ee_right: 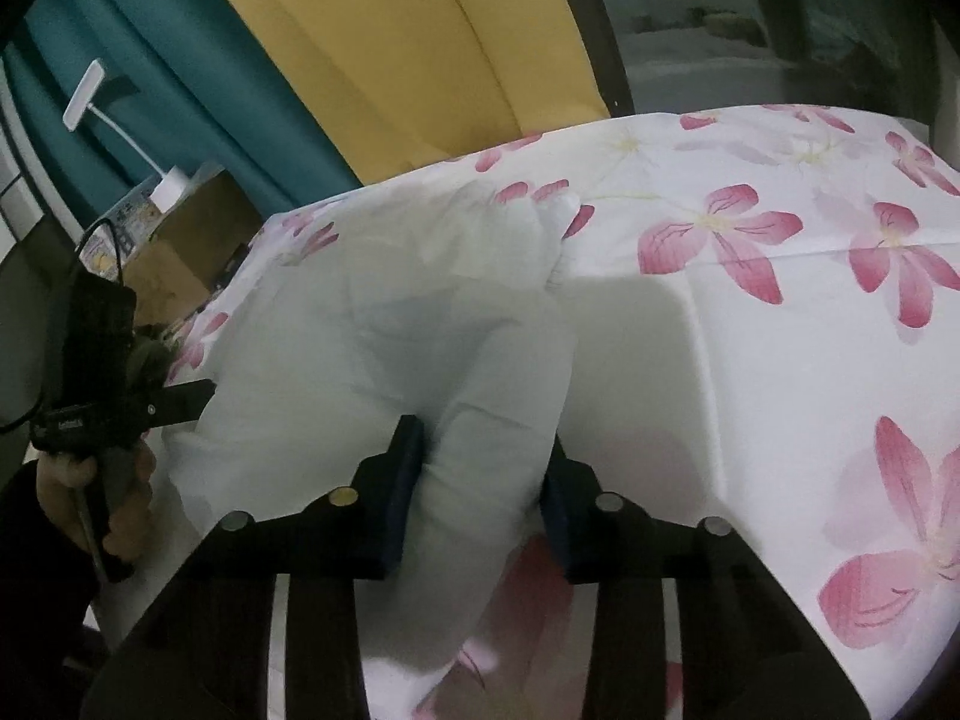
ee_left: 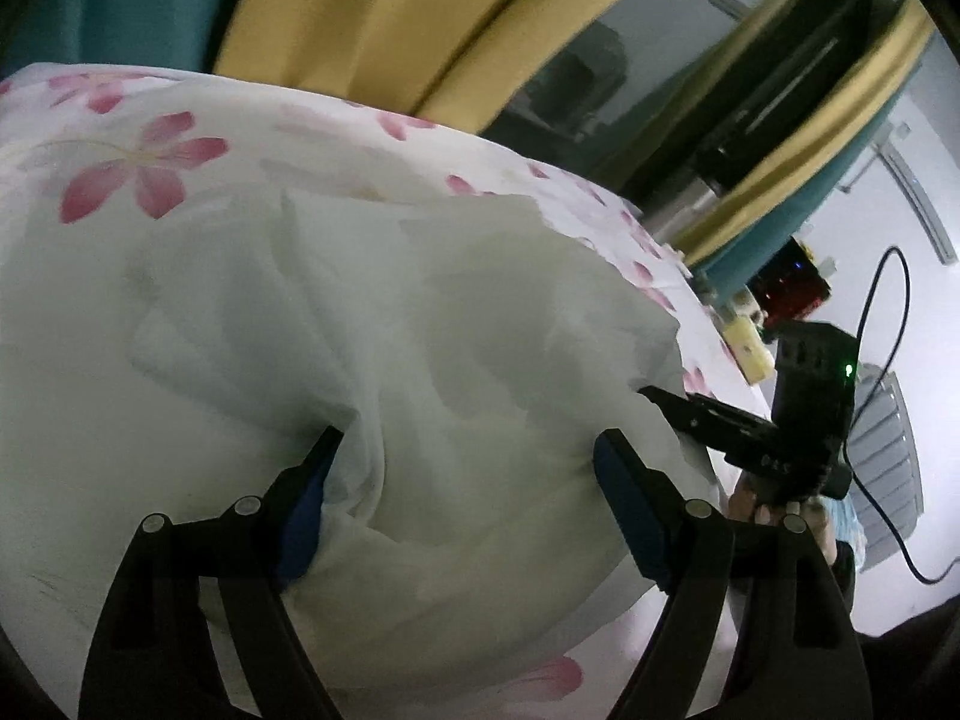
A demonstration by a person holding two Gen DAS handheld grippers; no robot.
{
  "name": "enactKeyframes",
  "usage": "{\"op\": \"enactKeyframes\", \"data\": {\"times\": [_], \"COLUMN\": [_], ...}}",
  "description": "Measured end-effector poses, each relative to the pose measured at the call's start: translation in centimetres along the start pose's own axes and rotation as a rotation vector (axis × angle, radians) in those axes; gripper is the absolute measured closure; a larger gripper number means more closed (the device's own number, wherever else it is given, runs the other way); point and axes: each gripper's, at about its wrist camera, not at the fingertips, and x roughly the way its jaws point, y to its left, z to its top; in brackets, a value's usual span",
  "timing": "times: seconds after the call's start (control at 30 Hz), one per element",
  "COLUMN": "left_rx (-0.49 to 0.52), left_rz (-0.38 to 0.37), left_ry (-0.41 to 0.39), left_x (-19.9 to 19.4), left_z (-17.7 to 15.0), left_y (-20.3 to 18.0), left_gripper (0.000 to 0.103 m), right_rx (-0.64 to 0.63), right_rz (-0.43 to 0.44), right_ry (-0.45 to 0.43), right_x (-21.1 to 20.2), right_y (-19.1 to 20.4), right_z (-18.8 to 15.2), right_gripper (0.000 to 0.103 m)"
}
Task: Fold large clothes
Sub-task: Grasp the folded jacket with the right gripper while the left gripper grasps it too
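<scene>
Right hand-held gripper point(ee_right: 483, 489): its pads are pinching a thick bunched fold of the white garment point(ee_right: 384, 324), cloth filling the gap between them. Left hand-held gripper point(ee_left: 462, 480): jaws spread wide, a ridge of the same garment lying between the pads without being pressed.

The garment lies in a crumpled heap on the bed, over the flowered sheet point(ee_right: 780, 276), at the near edge of the bed. Beyond the far edge hang yellow and teal curtains point(ee_right: 372, 42).

Assessment: the step in hand appears to be securing two hold points before lifting or spreading the garment. The left jaws should close on a single edge or seam, not a wad, or the layers will drag unevenly. The right grip takes much bulk; a hem cannot be told apart in it. Once both hold, draw the hands apart to tension the cloth, keeping the sheet out of either pinch.
</scene>
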Motion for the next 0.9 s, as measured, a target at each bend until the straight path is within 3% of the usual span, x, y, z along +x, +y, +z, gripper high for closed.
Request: {"op": "enactKeyframes", "data": {"times": [0.13, 0.27, 0.5, 0.67, 0.9], "left_rx": [0.018, 0.024, 0.041, 0.025, 0.029], "left_rz": [-0.074, -0.09, -0.043, -0.024, 0.045], "left_ry": [0.026, 0.031, 0.034, 0.055, 0.11], "left_x": [1.0, 1.5, 2.7, 3.7, 5.0], "left_z": [-0.3, -0.5, 0.4, 1.5, 2.7], "left_y": [-1.0, -1.7, -2.7, -3.1, -3.7], "left_gripper": [0.019, 0.019, 0.019, 0.015, 0.015], "right_rx": [0.003, -0.002, 0.019, 0.025, 0.049], "right_rz": [-0.021, -0.06, -0.079, -0.12, -0.089], "right_ry": [0.004, 0.005, 0.0, 0.013, 0.017], "right_x": [-1.1, -2.3, -2.8, -2.7, -1.2], "right_y": [-0.3, -0.7, -1.0, -1.5, -2.1], "right_z": [-0.4, -1.2, -1.8, -0.9, -0.3], "right_gripper": [0.07, 0.07, 0.067, 0.043, 0.043]}}
